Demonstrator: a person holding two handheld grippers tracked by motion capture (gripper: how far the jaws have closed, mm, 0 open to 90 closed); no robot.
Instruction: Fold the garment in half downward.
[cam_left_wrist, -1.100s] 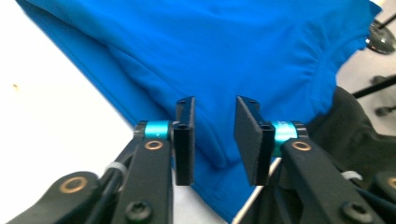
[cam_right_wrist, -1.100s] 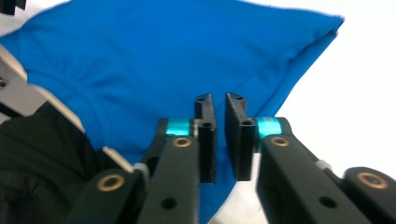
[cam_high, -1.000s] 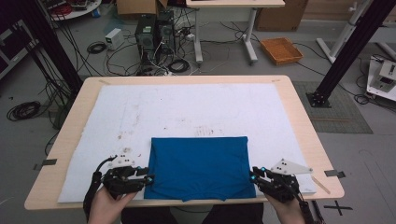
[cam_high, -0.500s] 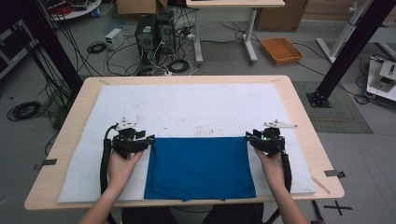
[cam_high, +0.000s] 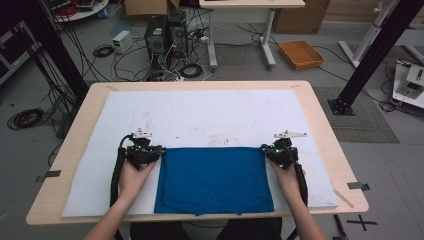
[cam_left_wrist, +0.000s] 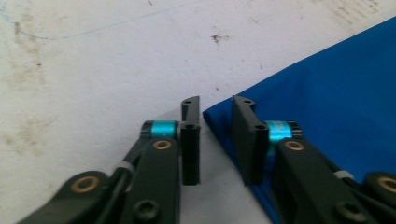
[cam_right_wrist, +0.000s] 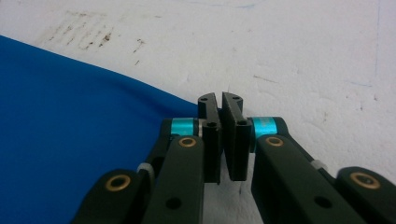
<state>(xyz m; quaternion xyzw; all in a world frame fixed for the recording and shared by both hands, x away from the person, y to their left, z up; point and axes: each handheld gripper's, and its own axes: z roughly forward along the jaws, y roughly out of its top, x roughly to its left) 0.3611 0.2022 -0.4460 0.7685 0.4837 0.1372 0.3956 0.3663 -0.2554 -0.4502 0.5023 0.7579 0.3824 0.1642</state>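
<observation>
A blue cloth (cam_high: 215, 180) lies flat on the white mat (cam_high: 200, 115), near the table's front edge. My left gripper (cam_high: 159, 152) is at its far left corner. In the left gripper view the jaws (cam_left_wrist: 215, 103) stand a little apart, have just been closing, and have the cloth's corner (cam_left_wrist: 327, 93) between them, not pinched. My right gripper (cam_high: 265, 150) is at the far right corner. In the right gripper view its jaws (cam_right_wrist: 219, 98) have just closed almost together, where the tip of the cloth (cam_right_wrist: 70, 116) runs in.
The mat covers most of the wooden table (cam_high: 70, 150); its far half is bare with faint stains (cam_high: 220, 140). On the floor beyond are computer cases (cam_high: 162, 35), cables, a desk's legs and an orange tray (cam_high: 301, 54). A black frame post (cam_high: 370, 55) stands at the right.
Both hands moved from the table's front edge along the cloth's sides to its far corners. Both pairs of jaws stand narrower than half a second ago.
</observation>
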